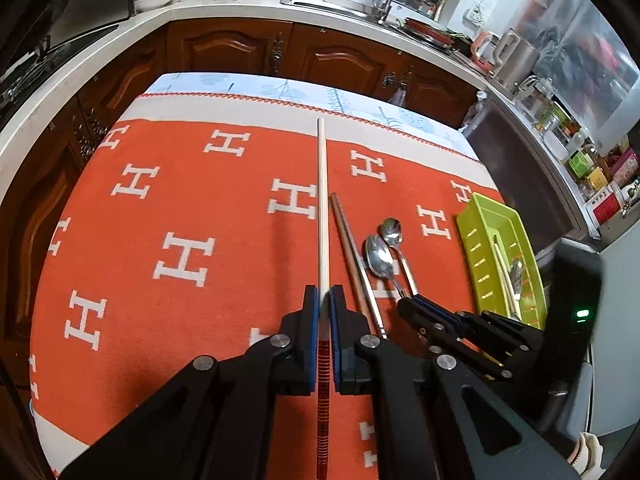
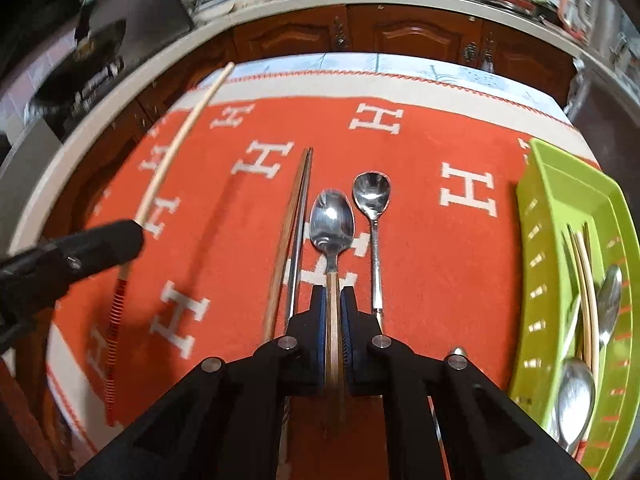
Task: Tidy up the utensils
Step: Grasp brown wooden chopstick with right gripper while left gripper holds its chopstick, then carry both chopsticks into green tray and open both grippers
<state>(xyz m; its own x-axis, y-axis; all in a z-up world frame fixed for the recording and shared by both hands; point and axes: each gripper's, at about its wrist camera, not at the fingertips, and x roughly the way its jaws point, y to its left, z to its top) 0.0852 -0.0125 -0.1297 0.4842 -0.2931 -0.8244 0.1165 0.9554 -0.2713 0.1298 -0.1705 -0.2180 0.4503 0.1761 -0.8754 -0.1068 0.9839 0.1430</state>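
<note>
My left gripper (image 1: 323, 294) is shut on a long pale chopstick (image 1: 322, 208) with a red ringed handle, held above the orange cloth; it also shows in the right wrist view (image 2: 176, 148). My right gripper (image 2: 333, 294) is shut on the wooden handle of a large steel spoon (image 2: 332, 220) that lies on the cloth; the right gripper shows in the left wrist view (image 1: 412, 304). A smaller spoon (image 2: 372, 200) lies right of it, a brown chopstick pair (image 2: 294, 224) left of it. A green utensil tray (image 2: 568, 200) at the right holds spoons and chopsticks.
The table is covered by an orange cloth (image 1: 180, 200) with white H marks. Dark wooden cabinets (image 1: 240, 48) and a white counter run behind it. A black wok (image 2: 88, 68) sits on the stove at the far left. Jars and a kettle (image 1: 516, 56) stand on the right counter.
</note>
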